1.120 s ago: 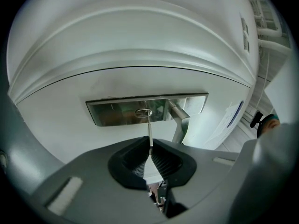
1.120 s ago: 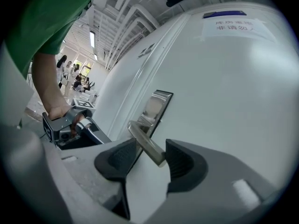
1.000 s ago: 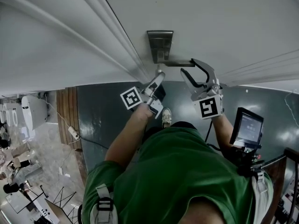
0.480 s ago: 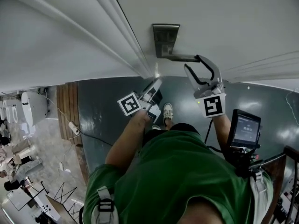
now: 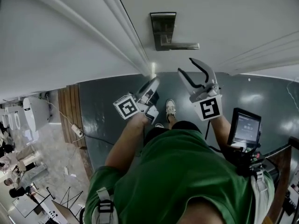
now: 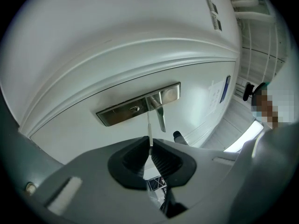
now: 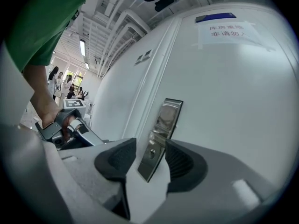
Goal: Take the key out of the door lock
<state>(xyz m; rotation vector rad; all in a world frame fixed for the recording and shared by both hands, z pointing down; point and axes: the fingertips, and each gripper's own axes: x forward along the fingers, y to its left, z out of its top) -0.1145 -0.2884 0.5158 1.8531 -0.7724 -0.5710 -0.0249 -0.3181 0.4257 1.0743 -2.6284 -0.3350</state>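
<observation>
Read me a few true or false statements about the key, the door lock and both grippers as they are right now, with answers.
1. The left gripper is shut on the key. True.
2. The key sits in the keyhole. False: the keyhole in the lock plate is empty, and the key is clear of the door.
3. The right gripper has its jaws apart with nothing held. True.
4. The right gripper grips the door handle. False: it is apart from the handle and does not touch it.
</observation>
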